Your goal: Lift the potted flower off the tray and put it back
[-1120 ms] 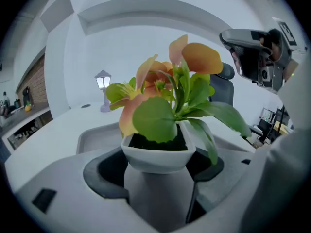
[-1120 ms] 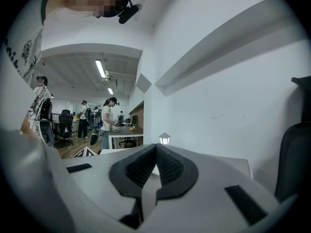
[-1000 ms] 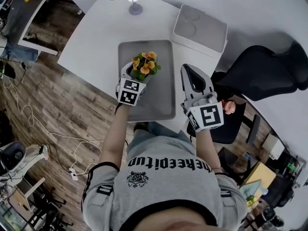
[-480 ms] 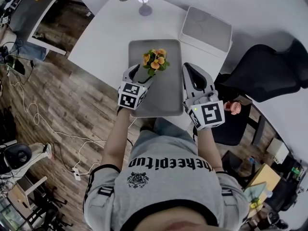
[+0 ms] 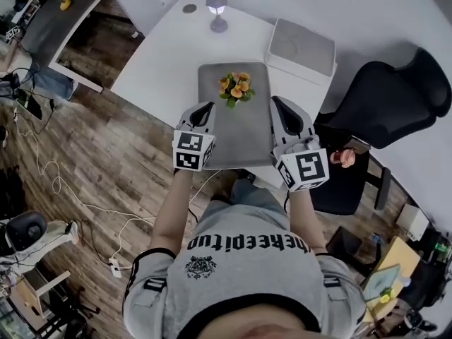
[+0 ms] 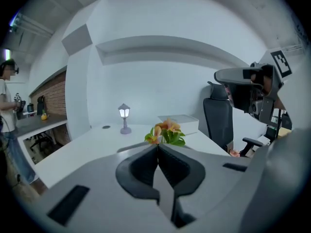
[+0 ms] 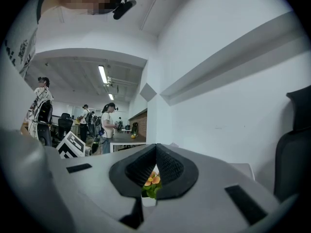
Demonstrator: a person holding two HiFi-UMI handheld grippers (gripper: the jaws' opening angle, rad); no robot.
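Observation:
The potted flower (image 5: 236, 88), with orange blooms and green leaves, stands upright on the far part of the grey tray (image 5: 247, 147), free of both grippers. My left gripper (image 5: 205, 106) is over the tray's left edge, nearer to me than the plant, shut and empty. In the left gripper view the flower (image 6: 166, 132) shows just beyond the closed gripper (image 6: 157, 144). My right gripper (image 5: 277, 101) hovers by the tray's right edge, also shut and empty. In the right gripper view the flower (image 7: 152, 180) and its white pot (image 7: 148, 201) show through the hollow behind the touching tips.
A small lamp (image 5: 217, 13) and a white box (image 5: 301, 48) stand on the white table (image 5: 169, 55) beyond the tray. A black office chair (image 5: 395, 97) is at the right, with a pink object (image 5: 344, 158) nearby. Cables lie on the wooden floor at the left.
My left gripper let go of the pot, drew back toward me and shut. The flower stays on the tray. The right gripper shifted slightly.

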